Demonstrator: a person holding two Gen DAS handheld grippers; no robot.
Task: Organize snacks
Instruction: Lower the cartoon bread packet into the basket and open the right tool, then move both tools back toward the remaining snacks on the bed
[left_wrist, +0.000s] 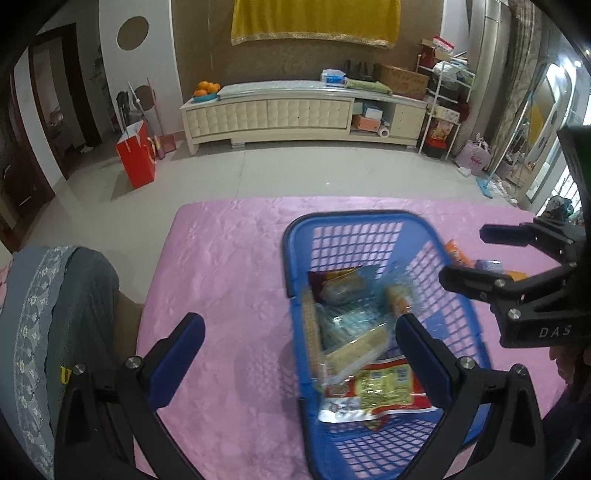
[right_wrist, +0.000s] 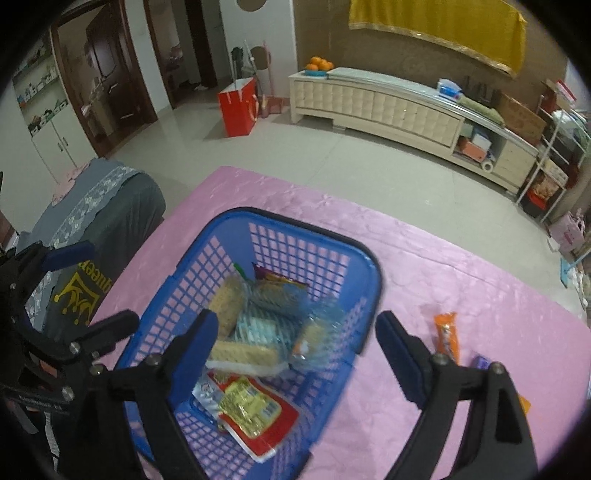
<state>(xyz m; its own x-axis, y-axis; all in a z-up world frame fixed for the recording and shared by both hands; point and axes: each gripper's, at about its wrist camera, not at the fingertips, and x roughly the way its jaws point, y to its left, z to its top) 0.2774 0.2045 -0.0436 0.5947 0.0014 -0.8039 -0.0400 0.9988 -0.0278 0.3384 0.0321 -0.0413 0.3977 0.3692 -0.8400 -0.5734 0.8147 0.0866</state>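
A blue plastic basket (left_wrist: 369, 221) (right_wrist: 280, 221) stands on the pink table cover. It holds several snack packs: cracker packs (right_wrist: 242, 354), a red and yellow packet (right_wrist: 255, 410) (left_wrist: 380, 387) and a blurred clear-wrapped snack (right_wrist: 314, 336). An orange snack bar (right_wrist: 447, 334) and a purple snack (right_wrist: 482, 362) lie on the cover right of the basket. My left gripper (left_wrist: 301, 332) is open and empty over the basket's left rim. My right gripper (right_wrist: 295, 332) is open and empty above the basket's right side; it also shows in the left wrist view (left_wrist: 465, 254).
The pink cover (left_wrist: 229, 266) ends at the far edge with tiled floor beyond. A grey chair back (left_wrist: 55, 314) (right_wrist: 107, 210) stands at the table's left. A cream TV cabinet (left_wrist: 295, 110) and a red paper bag (left_wrist: 136, 155) are far off.
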